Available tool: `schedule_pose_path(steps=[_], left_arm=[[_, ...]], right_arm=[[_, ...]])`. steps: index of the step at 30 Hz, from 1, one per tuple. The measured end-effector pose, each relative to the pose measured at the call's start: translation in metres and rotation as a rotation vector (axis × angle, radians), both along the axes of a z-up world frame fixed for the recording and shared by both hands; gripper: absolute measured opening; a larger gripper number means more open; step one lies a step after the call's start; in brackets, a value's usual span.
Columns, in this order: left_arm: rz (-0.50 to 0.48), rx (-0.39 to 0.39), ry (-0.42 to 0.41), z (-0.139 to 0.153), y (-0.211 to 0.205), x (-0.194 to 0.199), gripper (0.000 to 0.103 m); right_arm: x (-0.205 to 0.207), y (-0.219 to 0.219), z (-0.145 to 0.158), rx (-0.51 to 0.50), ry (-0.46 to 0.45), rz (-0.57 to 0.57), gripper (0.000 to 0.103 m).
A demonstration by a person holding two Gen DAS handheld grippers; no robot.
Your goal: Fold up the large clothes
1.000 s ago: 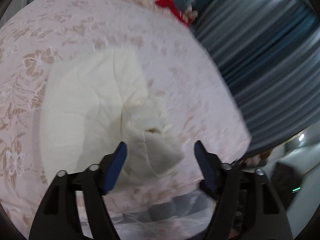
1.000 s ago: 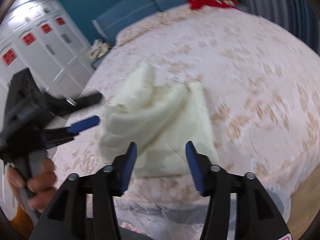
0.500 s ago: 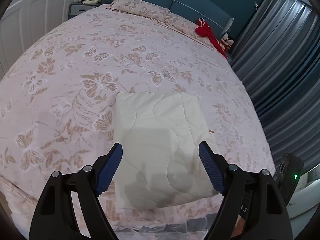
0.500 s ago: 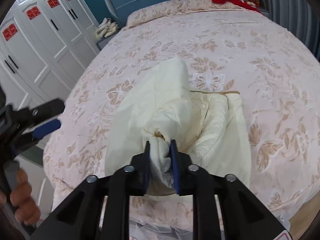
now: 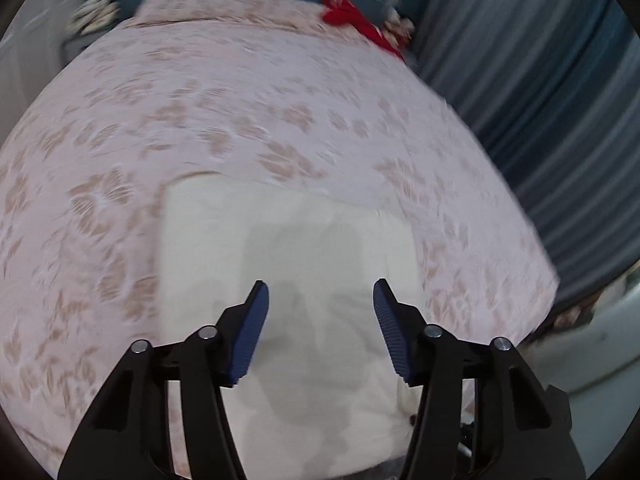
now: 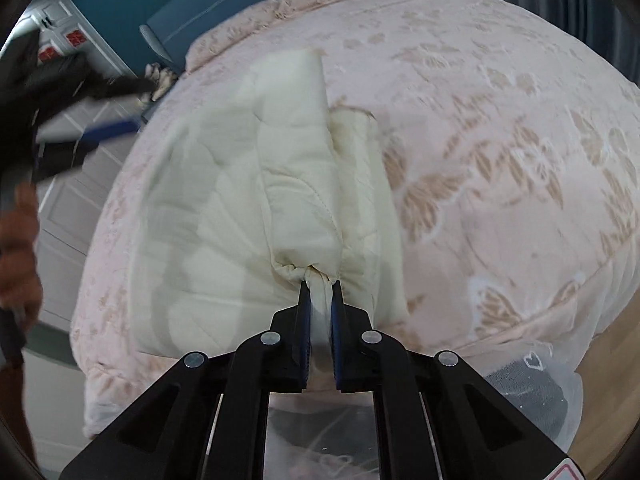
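Quilted garment (image 6: 248, 208), cream, padded, stitched in curved lines: bunched near corner pinched between right gripper (image 6: 319, 292) blue ribbed fingers (image 6: 305, 312), nearly shut on it. Raised fold runs lengthwise away from fingers toward headboard. Left gripper (image 5: 320, 300) fingers (image 5: 252, 324) about half apart and closing, nothing between, above flat rectangular part. Garment lies on bed (image 6: 500, 128), pink butterfly-print cover, near foot edge.

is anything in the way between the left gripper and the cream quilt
Nothing visible. The left gripper hangs above the cream quilt, its jaws closing on bare air, while the right gripper pinches a corner.
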State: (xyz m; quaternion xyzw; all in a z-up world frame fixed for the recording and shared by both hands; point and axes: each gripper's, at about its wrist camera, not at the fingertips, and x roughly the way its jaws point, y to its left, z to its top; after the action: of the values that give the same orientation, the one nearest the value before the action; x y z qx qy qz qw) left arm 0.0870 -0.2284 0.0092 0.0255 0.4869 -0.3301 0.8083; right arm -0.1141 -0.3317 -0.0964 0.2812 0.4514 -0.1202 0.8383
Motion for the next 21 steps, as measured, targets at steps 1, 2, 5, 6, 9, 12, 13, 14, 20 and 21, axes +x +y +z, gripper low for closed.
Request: schedule_pose_path(steps=[1, 2, 5, 6, 9, 12, 13, 14, 20, 21], left_arm=[[-0.027, 0.031, -0.006, -0.007, -0.019, -0.002, 0.046], [-0.041, 0.056, -0.010, -0.013, -0.031, -0.002, 0.043], [-0.067, 0.123, 0.002, -0.039, -0.065, 0.000, 0.041], [-0.070, 0.140, 0.010, -0.047, -0.074, 0.001, 0.040], [-0.078, 0.175, 0.002, -0.064, -0.092, 0.004, 0.040], [-0.082, 0.210, -0.007, -0.076, -0.105, 0.007, 0.040], [-0.079, 0.218, -0.002, -0.082, -0.108, 0.010, 0.040], [-0.077, 0.222, 0.003, -0.086, -0.111, 0.013, 0.040], [-0.079, 0.287, -0.035, -0.118, -0.120, 0.016, 0.041], [-0.083, 0.300, -0.050, -0.120, -0.122, 0.016, 0.041]], right_arm=[[-0.001, -0.002, -0.008, 0.010, 0.009, -0.009, 0.007], [-0.002, -0.003, -0.013, 0.022, 0.012, -0.016, 0.007], [-0.007, -0.005, -0.026, 0.054, 0.021, -0.033, 0.007], [-0.009, -0.006, -0.030, 0.060, 0.023, -0.034, 0.007], [-0.013, -0.010, -0.039, 0.087, 0.023, -0.044, 0.006], [-0.016, -0.009, -0.045, 0.108, 0.023, -0.048, 0.006], [-0.016, -0.009, -0.047, 0.110, 0.023, -0.046, 0.006], [-0.015, -0.009, -0.047, 0.110, 0.023, -0.045, 0.006], [-0.012, -0.007, -0.049, 0.104, 0.023, -0.037, 0.007], [-0.012, -0.007, -0.050, 0.106, 0.025, -0.036, 0.007]])
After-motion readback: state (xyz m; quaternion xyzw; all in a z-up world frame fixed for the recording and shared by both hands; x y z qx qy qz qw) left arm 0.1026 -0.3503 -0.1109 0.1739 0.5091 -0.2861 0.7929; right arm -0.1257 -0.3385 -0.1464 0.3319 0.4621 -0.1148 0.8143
